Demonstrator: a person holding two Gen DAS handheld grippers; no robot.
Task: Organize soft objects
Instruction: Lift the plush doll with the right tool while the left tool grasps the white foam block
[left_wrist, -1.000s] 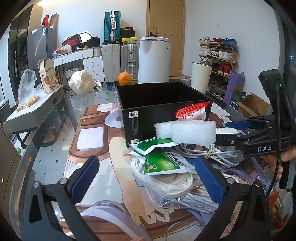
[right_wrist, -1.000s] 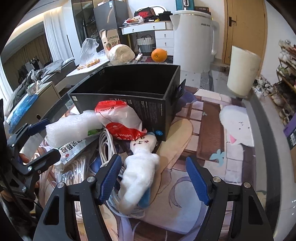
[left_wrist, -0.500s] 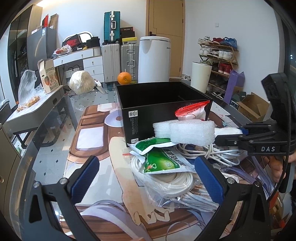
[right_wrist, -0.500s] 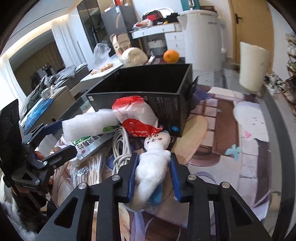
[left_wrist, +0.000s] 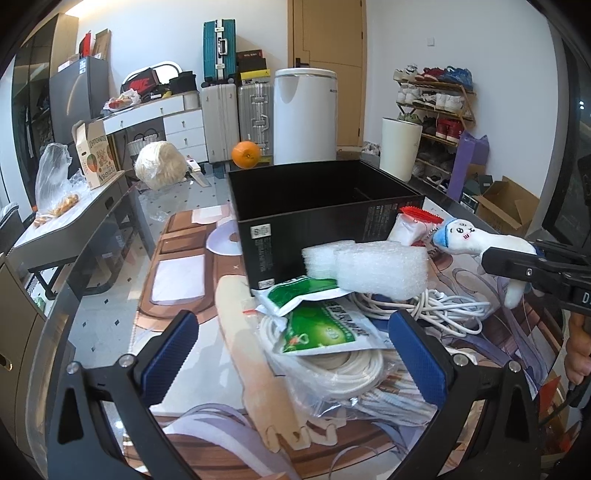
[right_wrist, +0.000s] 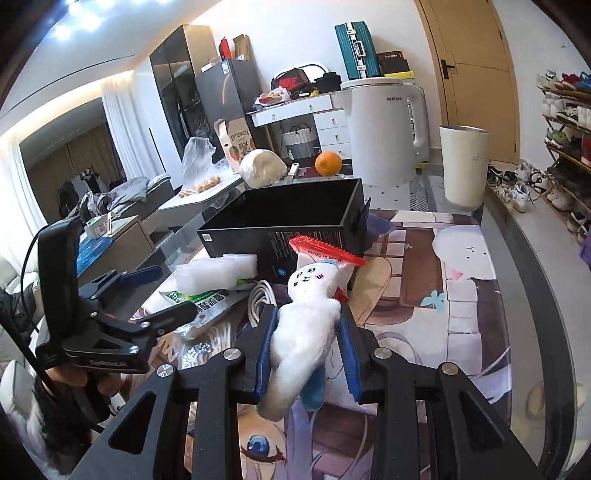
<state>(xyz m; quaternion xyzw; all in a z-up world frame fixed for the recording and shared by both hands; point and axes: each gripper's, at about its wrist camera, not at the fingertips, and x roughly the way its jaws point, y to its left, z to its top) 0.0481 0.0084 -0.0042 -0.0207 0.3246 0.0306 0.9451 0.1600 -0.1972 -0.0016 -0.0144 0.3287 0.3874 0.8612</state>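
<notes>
Right gripper (right_wrist: 306, 347): clenched on the plush toy (right_wrist: 306, 325) — both blue pads press its white body; head with the drawn face points toward 12 o'clock, legs hang out at 6 o'clock.
Plush toy, position: clear of the table, held above the pile of goods; in the left wrist view it sits at 3 o'clock, beside the black box (left_wrist: 332, 221).
Left gripper (left_wrist: 295, 350): released — jaws stand wide, nothing between the pads; it hangs over the coiled white cable (left_wrist: 332, 365) and the green packet (left_wrist: 325, 325).
Foam block (left_wrist: 369, 269): rests on the green packet and cable, touching the near wall of the black box.
Red-and-white bag (right_wrist: 325, 254): leans against the box's near wall, just behind the toy's head.
Black box: open top, interior dark; contents cannot be told.
Table (right_wrist: 461, 314): covered by a cartoon-print mat.
Orange (left_wrist: 245, 154): at 12 o'clock beyond the box, well apart from the pile.
</notes>
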